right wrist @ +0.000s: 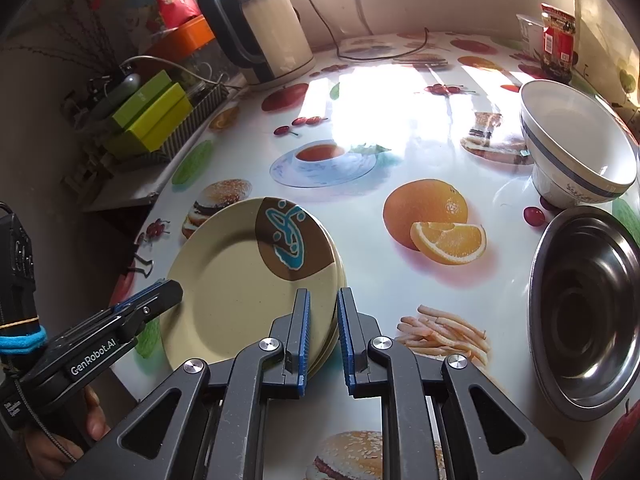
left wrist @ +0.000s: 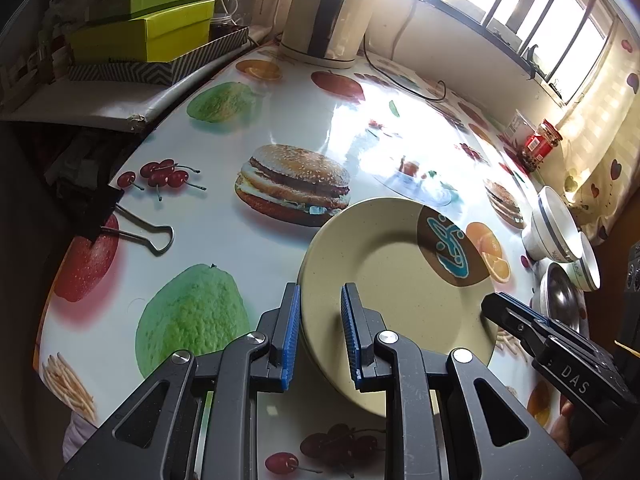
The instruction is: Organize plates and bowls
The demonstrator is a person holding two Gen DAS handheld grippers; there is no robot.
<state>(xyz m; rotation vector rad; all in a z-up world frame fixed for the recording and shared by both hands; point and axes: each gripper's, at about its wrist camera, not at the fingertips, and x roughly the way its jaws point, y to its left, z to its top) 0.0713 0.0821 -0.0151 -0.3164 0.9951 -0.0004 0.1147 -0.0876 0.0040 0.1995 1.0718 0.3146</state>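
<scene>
A beige plate with a brown and blue patch lies on the table; in the right wrist view it tops a small stack of like plates. My left gripper is open, its jaws either side of the plate's near-left rim. My right gripper is open at the stack's right edge; whether it touches is unclear. It shows at the right of the left wrist view. Two white bowls with blue bands and a steel bowl stand at the right.
The table has a glossy fruit-and-burger print cover. A kettle with a cord stands at the back, green boxes on a side shelf to the left, a red jar by the window, and a binder clip at the left edge.
</scene>
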